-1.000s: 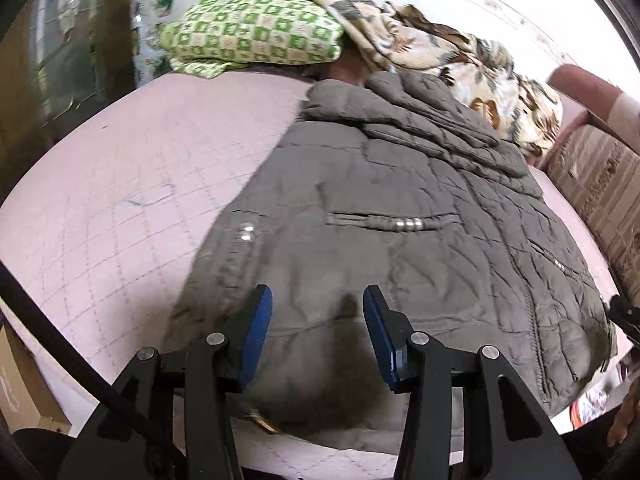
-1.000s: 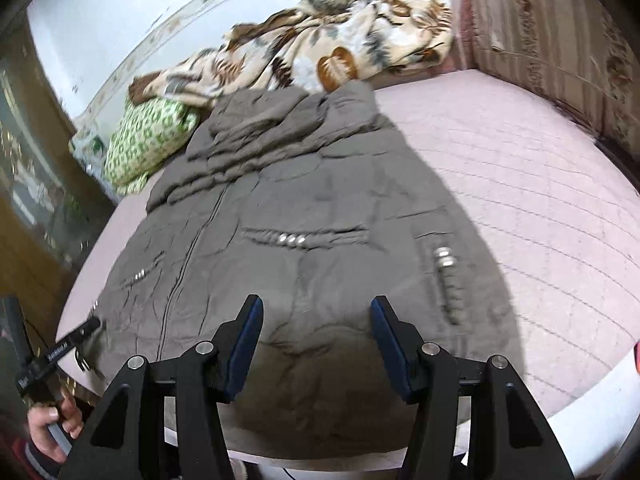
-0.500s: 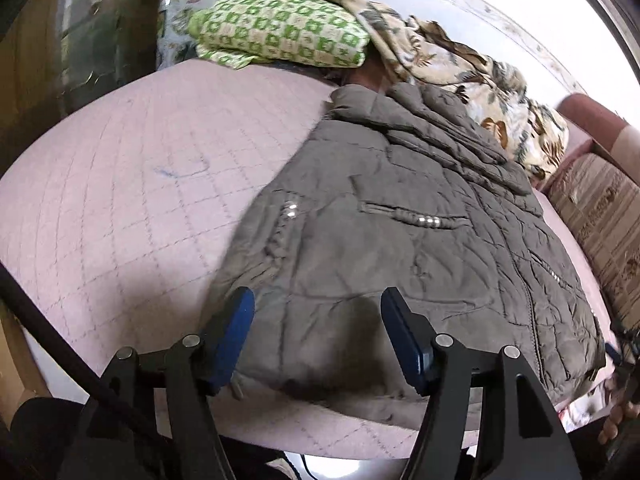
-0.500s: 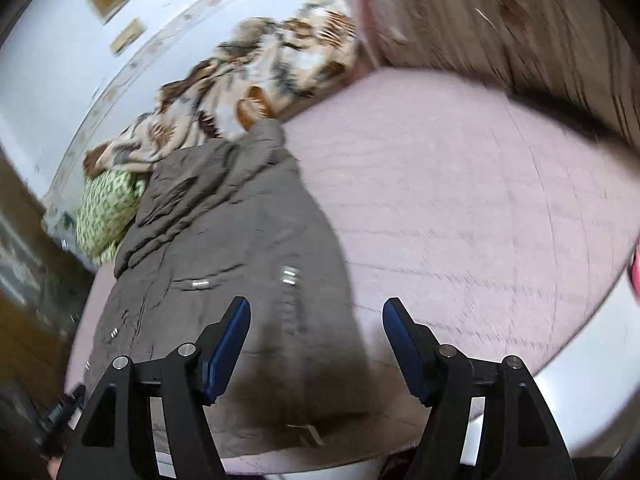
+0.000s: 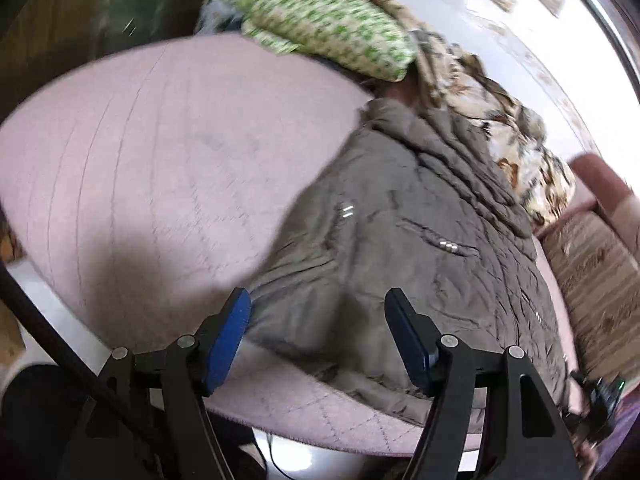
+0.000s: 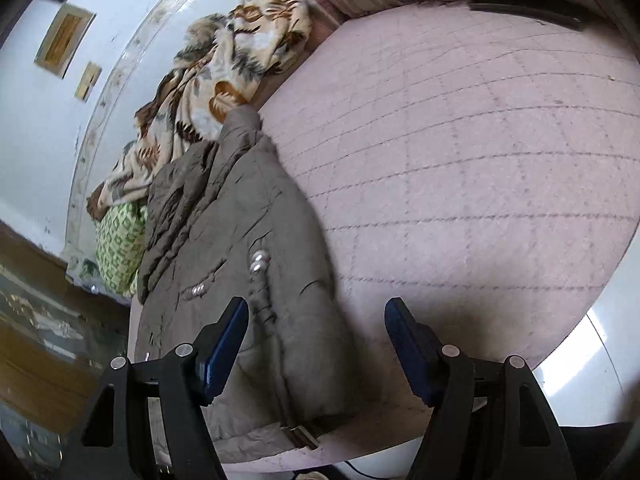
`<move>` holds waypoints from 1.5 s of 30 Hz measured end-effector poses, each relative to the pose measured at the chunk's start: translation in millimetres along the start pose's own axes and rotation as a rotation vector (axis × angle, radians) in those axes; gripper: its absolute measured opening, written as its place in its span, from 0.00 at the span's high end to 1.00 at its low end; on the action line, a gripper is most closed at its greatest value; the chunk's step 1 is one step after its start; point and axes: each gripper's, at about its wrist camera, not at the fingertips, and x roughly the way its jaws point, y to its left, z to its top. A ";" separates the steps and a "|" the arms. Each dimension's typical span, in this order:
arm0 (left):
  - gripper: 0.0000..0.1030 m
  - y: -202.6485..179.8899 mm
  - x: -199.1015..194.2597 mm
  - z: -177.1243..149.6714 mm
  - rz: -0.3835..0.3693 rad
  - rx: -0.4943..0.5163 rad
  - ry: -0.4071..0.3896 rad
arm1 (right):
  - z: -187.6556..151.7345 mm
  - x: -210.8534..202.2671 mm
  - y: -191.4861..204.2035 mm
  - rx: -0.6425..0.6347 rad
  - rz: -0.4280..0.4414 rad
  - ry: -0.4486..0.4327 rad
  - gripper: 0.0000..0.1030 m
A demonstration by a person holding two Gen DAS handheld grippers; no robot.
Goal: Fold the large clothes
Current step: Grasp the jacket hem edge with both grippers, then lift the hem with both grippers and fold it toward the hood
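One grey-brown quilted jacket [image 5: 408, 240] lies spread flat on the pink quilted bed cover [image 5: 160, 168], its collar toward the wall and its hem at the near edge of the bed. In the left wrist view the picture is smeared by motion, so the stitching and the metal snaps on the jacket are hard to make out, and the hem is partly hidden behind the right-hand finger of the gripper. In the right wrist view the jacket [image 6: 240, 248] is sharper, but its far side is cut off by the frame's dark rim and its near hem is covered by the gripper's left-hand finger.

Beyond the collar lie one leaf-patterned blanket [image 6: 224, 80], bunched up, and one green checked pillow [image 5: 332, 20]. Two framed pictures [image 6: 64, 40] hang on the pale wall. A striped sofa cushion [image 5: 600, 288] stands at the bed's far side.

The left gripper [image 5: 318, 332] hovers over the jacket's near left hem corner, jaws spread wide, holding nothing. The right gripper [image 6: 316, 340] hangs over the jacket's right edge, one finger above the fabric and the other above bare cover, jaws likewise wide apart and empty.
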 end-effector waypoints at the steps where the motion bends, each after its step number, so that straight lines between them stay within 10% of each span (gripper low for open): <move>1: 0.33 5.4 2.8 -1.4 0.004 -0.021 0.014 | -3.1 1.8 1.4 0.000 0.010 0.009 0.27; 20: 0.29 -37.2 24.7 -24.7 -0.094 0.054 0.025 | -51.5 30.5 36.9 -0.057 0.142 0.081 0.40; 45: 0.39 -62.6 34.8 -33.1 0.020 0.243 -0.062 | -51.3 33.6 35.4 -0.085 0.139 0.027 0.41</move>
